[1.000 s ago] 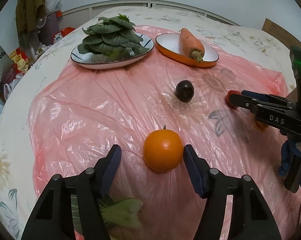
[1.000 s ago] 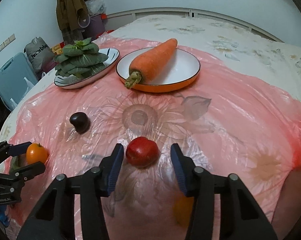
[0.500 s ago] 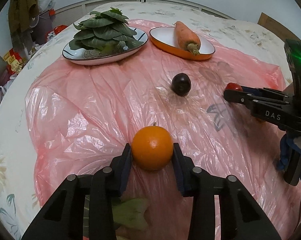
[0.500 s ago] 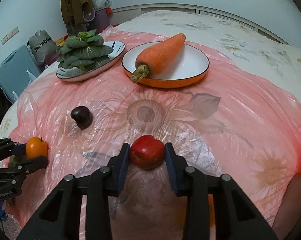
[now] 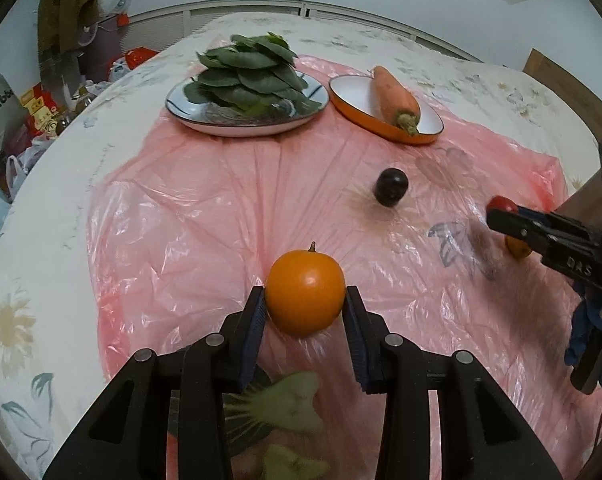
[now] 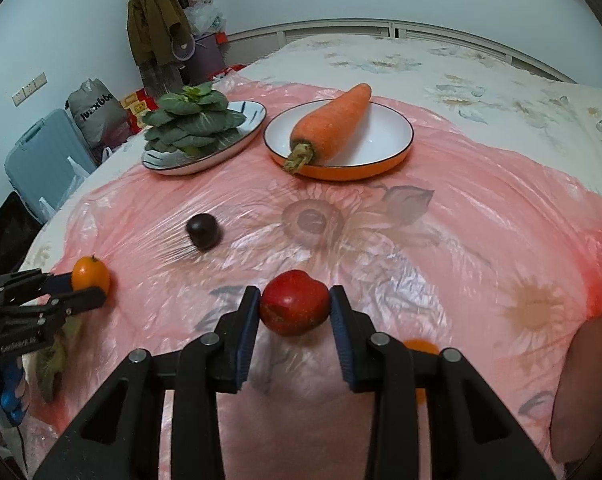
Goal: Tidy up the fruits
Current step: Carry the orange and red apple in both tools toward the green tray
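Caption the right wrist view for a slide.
Right tool grips a red fruit on pink plastic sheet, carrot plate beyond.

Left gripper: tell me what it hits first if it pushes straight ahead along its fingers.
The left gripper is already shut on the orange fruit. Beyond it lies bare pink plastic sheet, then probably the plate of greens; depth is unclear.

The orange (image 5: 305,298) is bright orange, the apple (image 6: 294,302) deep red, the plum (image 5: 391,192) near black. The plastic sheet (image 5: 205,216) is translucent pink over a cream bedspread (image 5: 41,208) printed with pale sunflowers. The carrot (image 6: 333,124) is orange on a white plate (image 6: 385,136) with an orange outside. The greens (image 5: 249,72) are dark green.
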Motion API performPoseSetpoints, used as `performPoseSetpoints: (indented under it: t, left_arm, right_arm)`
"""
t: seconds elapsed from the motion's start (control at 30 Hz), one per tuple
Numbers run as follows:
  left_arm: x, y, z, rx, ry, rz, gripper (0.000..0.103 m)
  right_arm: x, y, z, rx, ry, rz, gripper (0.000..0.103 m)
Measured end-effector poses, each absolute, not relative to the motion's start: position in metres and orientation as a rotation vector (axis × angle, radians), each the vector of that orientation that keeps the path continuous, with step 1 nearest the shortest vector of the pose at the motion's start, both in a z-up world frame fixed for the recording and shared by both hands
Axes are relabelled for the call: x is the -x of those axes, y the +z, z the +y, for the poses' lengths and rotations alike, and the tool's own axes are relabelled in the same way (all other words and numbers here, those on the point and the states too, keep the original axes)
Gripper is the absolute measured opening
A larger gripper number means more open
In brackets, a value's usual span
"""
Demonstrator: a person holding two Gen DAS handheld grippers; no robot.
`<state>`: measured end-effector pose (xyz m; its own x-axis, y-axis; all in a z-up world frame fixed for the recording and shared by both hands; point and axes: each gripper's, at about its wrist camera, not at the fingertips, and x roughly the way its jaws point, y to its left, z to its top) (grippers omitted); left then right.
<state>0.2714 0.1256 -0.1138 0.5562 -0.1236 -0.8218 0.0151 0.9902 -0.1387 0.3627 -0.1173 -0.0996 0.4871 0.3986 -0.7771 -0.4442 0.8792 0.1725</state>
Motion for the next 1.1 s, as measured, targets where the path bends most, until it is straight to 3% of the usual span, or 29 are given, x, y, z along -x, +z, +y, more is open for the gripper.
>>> performPoseSetpoints:
  t: [0.53,1.1]
  left_arm:
    - [-0.228,-0.098,0.163,0.162,-0.026,0.947,0.033]
    - [-0.154,-0.063,0.116,0.12,-0.095,0.905,0.033]
  right_arm:
    - [-0.285,-0.08,-0.128,0.043,0.541,0.935,0.033]
    - [-0.183,-0.055,-0.177,0.013,0.47,0.932,0.033]
